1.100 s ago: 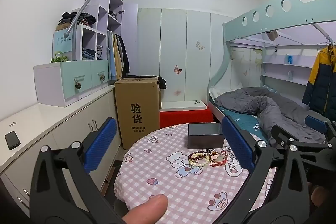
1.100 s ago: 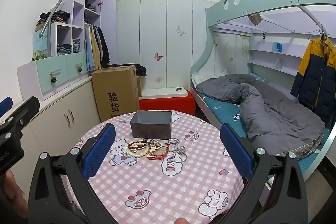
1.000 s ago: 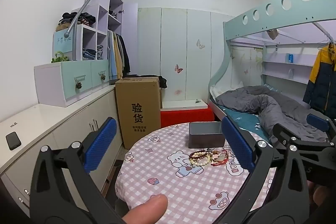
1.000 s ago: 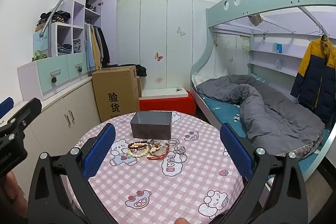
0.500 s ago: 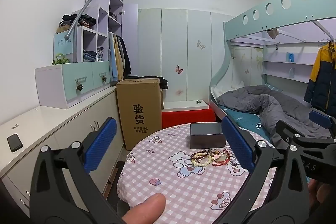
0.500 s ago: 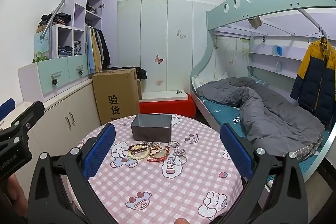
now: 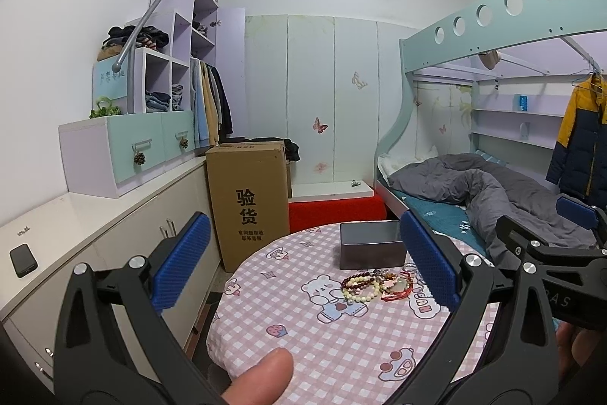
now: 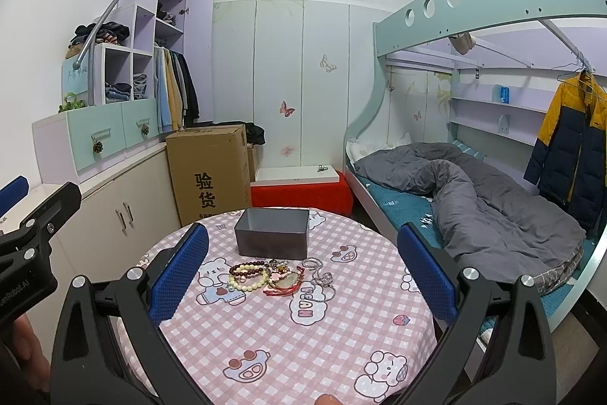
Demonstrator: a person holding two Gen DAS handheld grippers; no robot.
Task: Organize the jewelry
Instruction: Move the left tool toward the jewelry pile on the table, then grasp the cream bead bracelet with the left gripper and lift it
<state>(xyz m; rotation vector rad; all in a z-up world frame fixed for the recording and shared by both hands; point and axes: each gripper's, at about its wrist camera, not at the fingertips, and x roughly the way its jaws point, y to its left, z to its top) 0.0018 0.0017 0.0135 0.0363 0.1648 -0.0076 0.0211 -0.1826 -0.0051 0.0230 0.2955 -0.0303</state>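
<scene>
A small bedroom is shown, with a bunk bed (image 8: 474,185) carrying a rumpled grey duvet along the right wall, cupboards and open shelves along the left, and a tall cardboard box (image 8: 208,173) standing on the floor just beyond the far-left edge of the table. The round table (image 8: 265,340) is covered with a pink checked cloth printed with cartoon bears, which hangs over the rim. An open grey box (image 8: 271,233) is set near the far edge of the tabletop, and the jewelry (image 8: 279,278) is heaped just in front of it: beaded bracelets on the left, a red cord piece in the middle, a silvery chain on the right, all touching or overlapping. The left gripper (image 7: 303,264) and the right gripper (image 8: 299,272) are held above the near edge with their jaws wide apart and nothing between them; no piece has been picked up yet. The tangle is judged the main risk: if one bracelet is pinched where it overlaps another, a neighbour could be dragged along and dropped short of the box, or rolled off the edge. The loose cloth could also be caught by a low pad and pulled, shifting the whole heap, and the thin chain may slip from broad pads.
</scene>
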